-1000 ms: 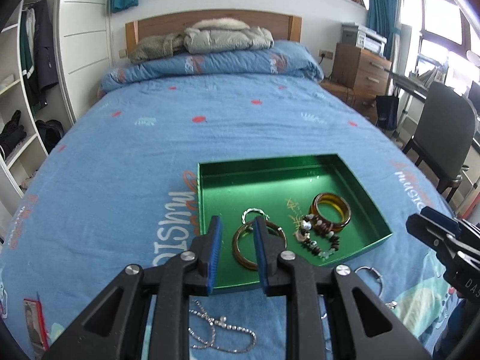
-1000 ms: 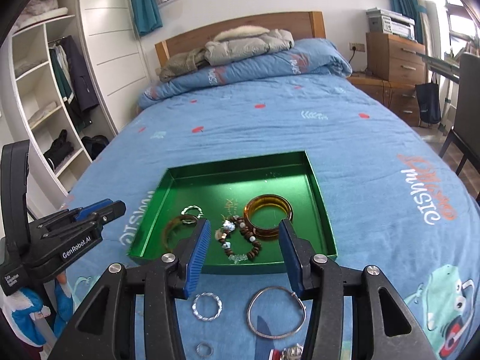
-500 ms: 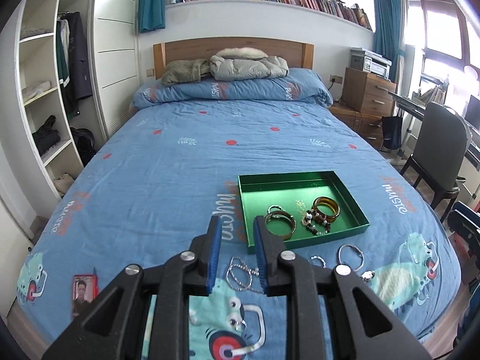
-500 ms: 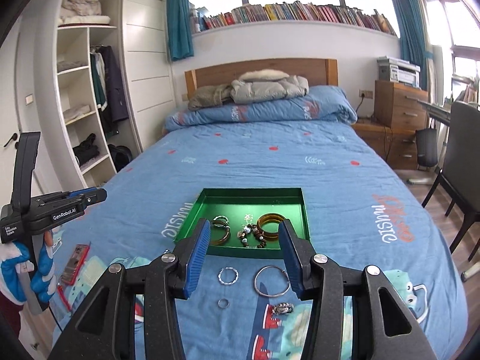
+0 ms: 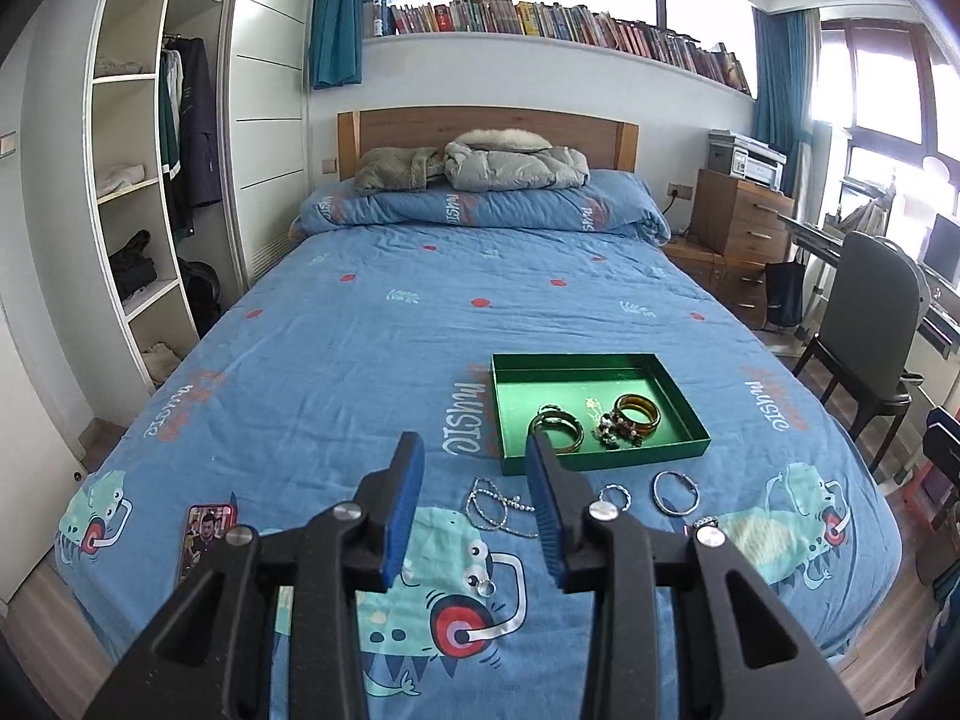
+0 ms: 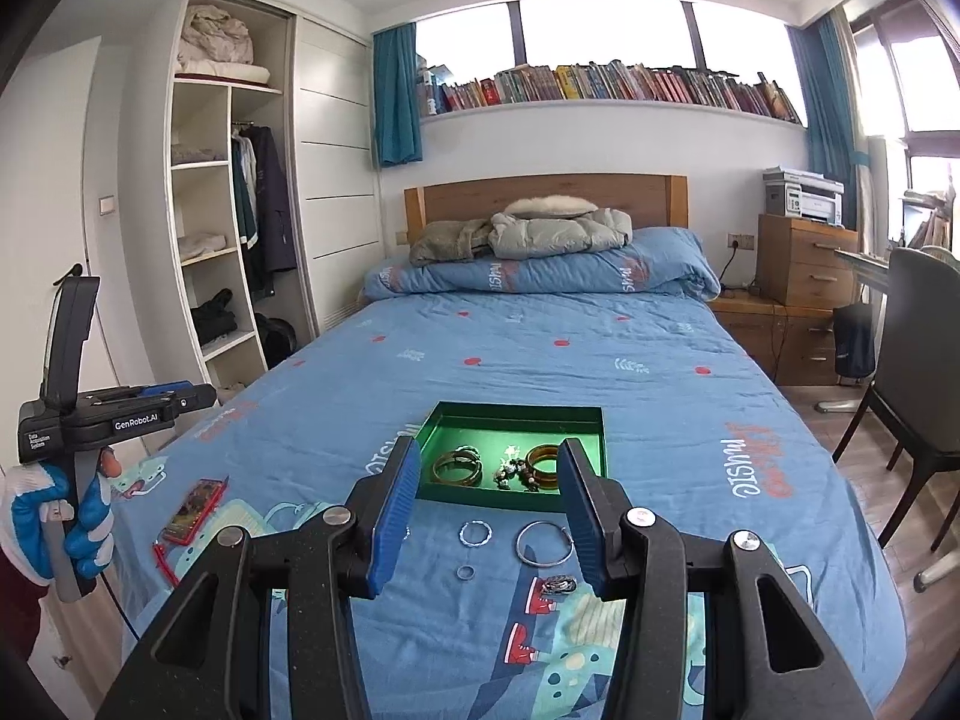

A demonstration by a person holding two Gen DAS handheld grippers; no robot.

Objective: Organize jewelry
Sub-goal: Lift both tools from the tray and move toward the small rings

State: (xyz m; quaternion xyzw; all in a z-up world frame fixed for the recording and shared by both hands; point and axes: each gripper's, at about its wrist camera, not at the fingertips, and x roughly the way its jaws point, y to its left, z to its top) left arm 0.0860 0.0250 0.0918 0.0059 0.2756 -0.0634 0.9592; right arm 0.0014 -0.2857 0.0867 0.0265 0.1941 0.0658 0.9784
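Your shallow green rectangular tray sits on the blue patterned bedspread, holding brown bangles, an amber bangle and a beaded bracelet. Silver rings and a chain lie loose just before it. Your left gripper and right gripper both hang above the bed with jaws spread, holding nothing.

We see a green tray with a glossy, metallic-looking sheen on a matt, softly creased cotton-like bedspread. Inside the tray, the amber bangle looks smooth, translucent and polished, the brown bangle beside it duller. In front of the tray, the chain and large hoop gleam like bright metal. Both grippers are matt black plastic with ribbed blue pads. Behind the tray, the headboard shows smooth satin wood.
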